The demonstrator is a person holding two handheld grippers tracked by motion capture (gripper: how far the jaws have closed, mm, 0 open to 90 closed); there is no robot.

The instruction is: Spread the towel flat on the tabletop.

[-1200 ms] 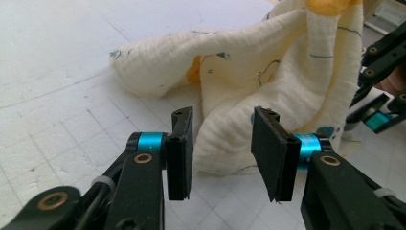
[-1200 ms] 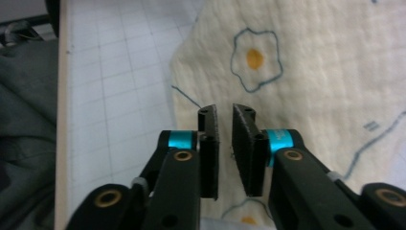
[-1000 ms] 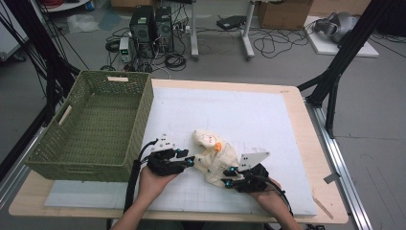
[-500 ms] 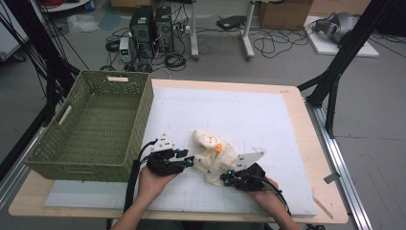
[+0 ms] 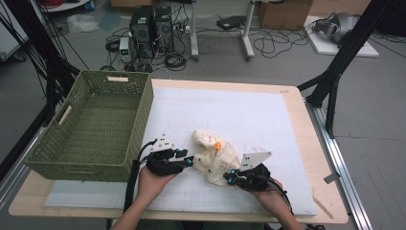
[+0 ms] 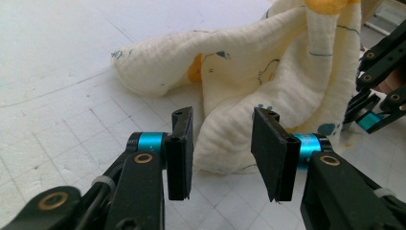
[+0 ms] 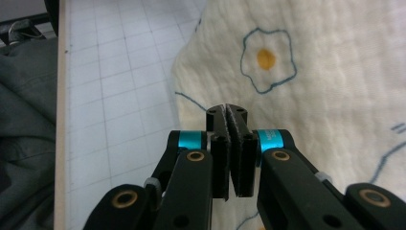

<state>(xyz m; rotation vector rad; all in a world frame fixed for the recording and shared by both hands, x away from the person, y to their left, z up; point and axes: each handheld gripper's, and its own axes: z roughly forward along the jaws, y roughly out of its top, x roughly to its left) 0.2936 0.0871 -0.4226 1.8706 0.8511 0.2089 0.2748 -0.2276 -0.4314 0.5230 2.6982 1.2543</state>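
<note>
Your right hand-held gripper, low near the table's near edge, has just closed its jaws onto the near hem of the cloth. It's soft, light, limp muslin: pinch edges, expect sagging. Your left hand-held gripper sits level, jaws partly open, a fold between them ungripped.

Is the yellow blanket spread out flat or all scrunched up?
Scrunched up. The blanket sits in a lumpy heap on the white mat, with folds bunching in the left gripper view.
</note>
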